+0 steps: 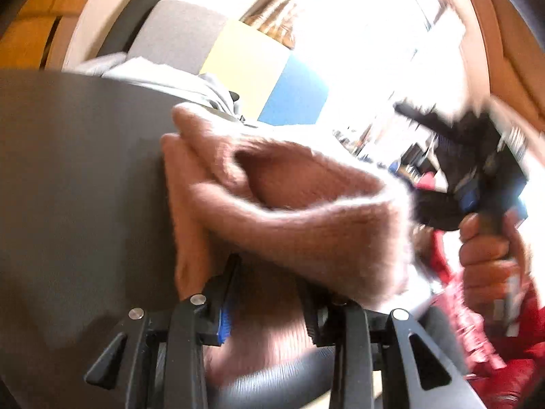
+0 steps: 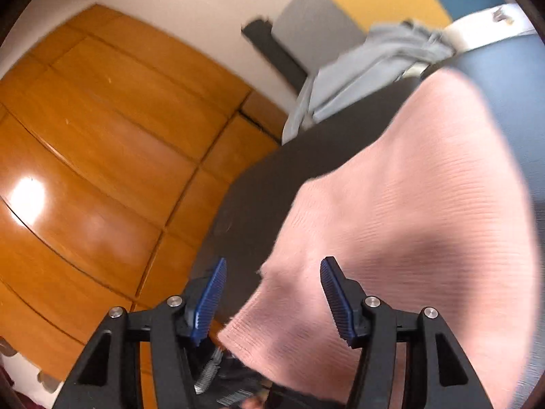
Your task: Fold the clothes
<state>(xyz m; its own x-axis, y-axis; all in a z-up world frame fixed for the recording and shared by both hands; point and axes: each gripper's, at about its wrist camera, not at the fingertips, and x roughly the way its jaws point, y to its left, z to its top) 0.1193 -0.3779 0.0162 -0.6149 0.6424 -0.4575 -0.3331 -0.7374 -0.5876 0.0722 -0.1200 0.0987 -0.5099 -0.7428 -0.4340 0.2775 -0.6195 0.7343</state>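
Pink ribbed knit, a sweater (image 1: 289,211) by the look of it, lies bunched and half folded on the dark grey surface (image 1: 75,177). The left claw (image 1: 269,293) pinches its near edge, apparently anchoring that side for the fold. The right claw (image 2: 272,293) stands spread, its blue pads (image 2: 211,293) clear of the cloth that lies between them, so I judge that corner free. Grey clothes (image 2: 368,68) wait at the far edge.
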